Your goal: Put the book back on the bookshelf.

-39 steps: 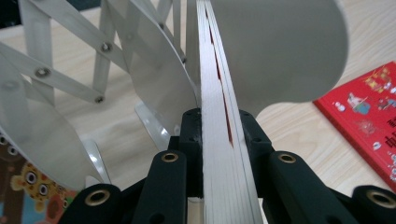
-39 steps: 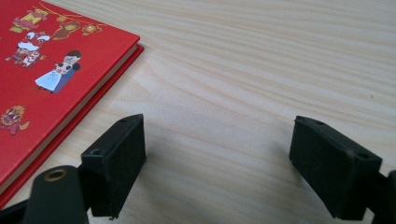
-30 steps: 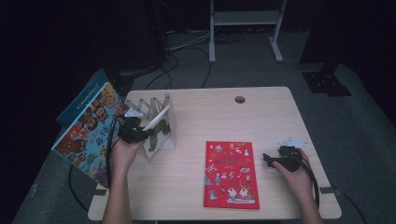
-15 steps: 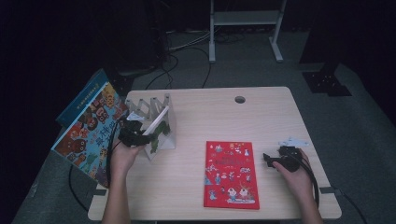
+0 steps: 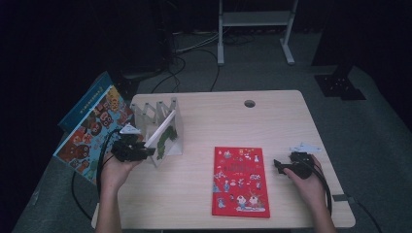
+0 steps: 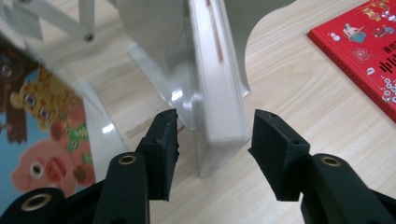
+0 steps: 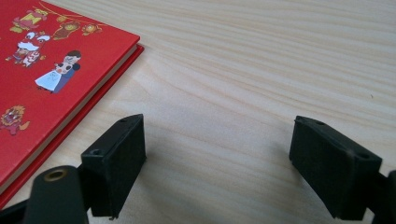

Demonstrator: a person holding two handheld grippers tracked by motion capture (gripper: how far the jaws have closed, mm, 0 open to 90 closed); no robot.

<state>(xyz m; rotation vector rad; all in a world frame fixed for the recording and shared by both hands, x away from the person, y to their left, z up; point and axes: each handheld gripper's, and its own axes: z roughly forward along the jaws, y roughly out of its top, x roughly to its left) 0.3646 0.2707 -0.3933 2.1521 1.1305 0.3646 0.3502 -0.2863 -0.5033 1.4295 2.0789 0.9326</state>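
The left gripper [image 6: 212, 140] has just been opening; its pads stand clear of the white book [image 6: 219, 88] leaning in the rack [image 5: 155, 114]. Unsupported, that book could tip out. Farther right, the right gripper [image 7: 217, 163] rests open on the worktop [image 7: 261, 70] beside the red book [image 7: 51, 60].

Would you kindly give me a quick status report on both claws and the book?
Left claw just opened, astride white-edged book leaning in clear folding rack, pads off. Right claw open over bare wooden table. Nothing obstructing.
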